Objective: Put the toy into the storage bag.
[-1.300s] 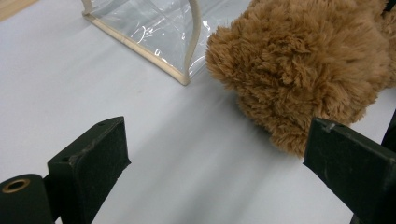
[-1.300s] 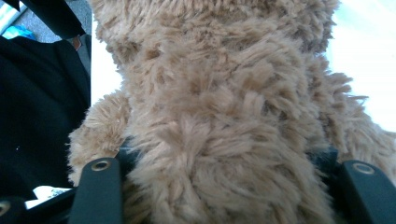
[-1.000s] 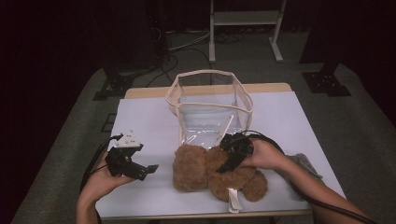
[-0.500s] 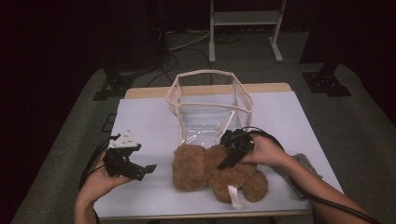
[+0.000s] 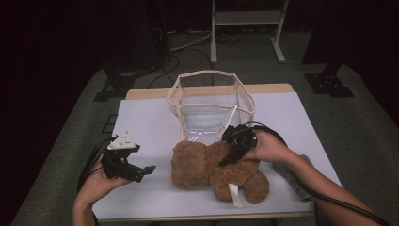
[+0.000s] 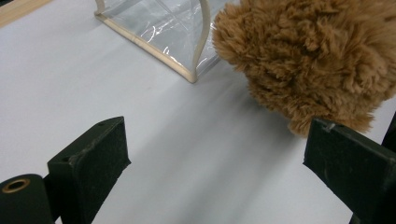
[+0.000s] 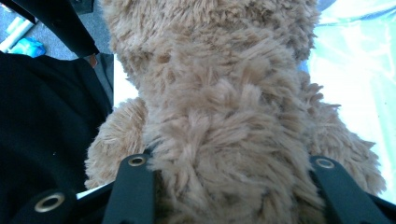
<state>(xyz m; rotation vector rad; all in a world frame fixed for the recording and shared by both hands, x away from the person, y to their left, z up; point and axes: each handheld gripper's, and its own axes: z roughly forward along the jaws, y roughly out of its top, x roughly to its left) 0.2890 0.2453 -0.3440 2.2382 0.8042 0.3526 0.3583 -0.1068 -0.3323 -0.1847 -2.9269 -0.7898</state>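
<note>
Since a second ago the right tongs have been closing, and the brown teddy bear is between them; the right gripper view has plush bulging between the two black jaws, which press into it on both sides, so they are clenched on the bear. The right hand has barely shifted in that time. The bear lies as before on the white table, near its 6 o'clock edge, head toward 9 o'clock, a white tag at its lower side.

The left tongs have kept their place at 8 o'clock of the table, jaws wide apart and released, with bare table between them in the left gripper view; the bear's head sits at their 1 o'clock, apart from the jaws.

The clear plastic bag with beige trim stands open just beyond the bear at 12 o'clock, its near wall close to the fur. Open tabletop lies at 9 to 11 o'clock and at 2 o'clock. A grey cloth lies at the 4 o'clock edge under the right forearm.
</note>
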